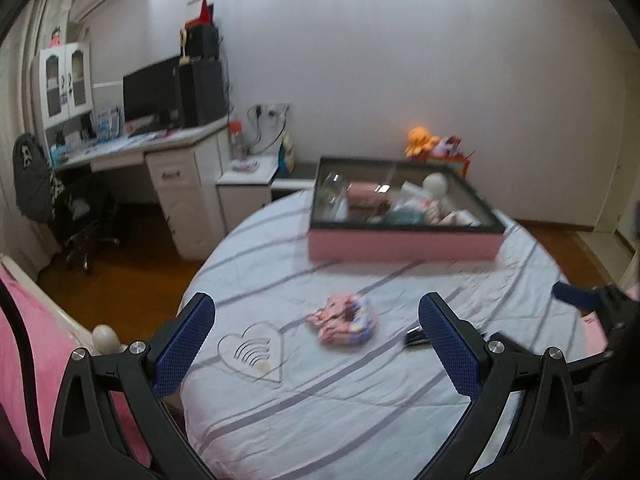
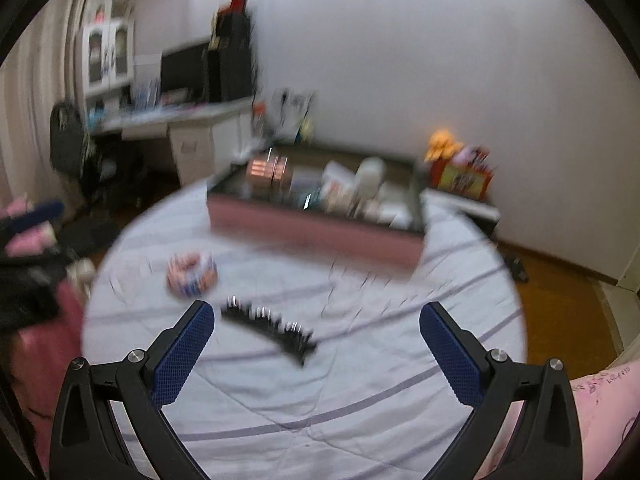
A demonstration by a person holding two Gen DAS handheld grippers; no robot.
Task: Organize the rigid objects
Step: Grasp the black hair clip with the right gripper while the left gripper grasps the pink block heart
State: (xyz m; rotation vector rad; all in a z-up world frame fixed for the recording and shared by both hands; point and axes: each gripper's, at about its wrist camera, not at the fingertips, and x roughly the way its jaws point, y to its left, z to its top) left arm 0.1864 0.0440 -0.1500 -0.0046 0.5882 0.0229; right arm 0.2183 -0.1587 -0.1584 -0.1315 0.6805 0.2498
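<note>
A: What is carried by the round bench [image 1: 360, 420], taking the largest thing first?

B: A pink-sided tray [image 1: 404, 246] is set at the far edge, crowded with items behind a dark rim. Nearer the middle a patterned ring [image 1: 344, 320] is laid, a clear heart-shaped piece [image 1: 256, 352] is placed toward the left edge, and a black toothed clip [image 2: 268, 324] is left near the front edge.

A: And how are the hand-held grippers held?

B: The left hand-held gripper [image 1: 316, 344] is spread wide with nothing between its pads, above the heart and ring. The right hand-held gripper [image 2: 316, 344] is likewise released and empty, over the clip.

A: What could be spoiled from here?

B: The right view is blurred, so a fast approach is suspected; the clip could be struck off-centre and skidded over the cloth. The thin, clear heart may be misjudged and merely pushed, with the cloth bunched under it. The crowded tray could be jostled when anything is dropped in.
</note>
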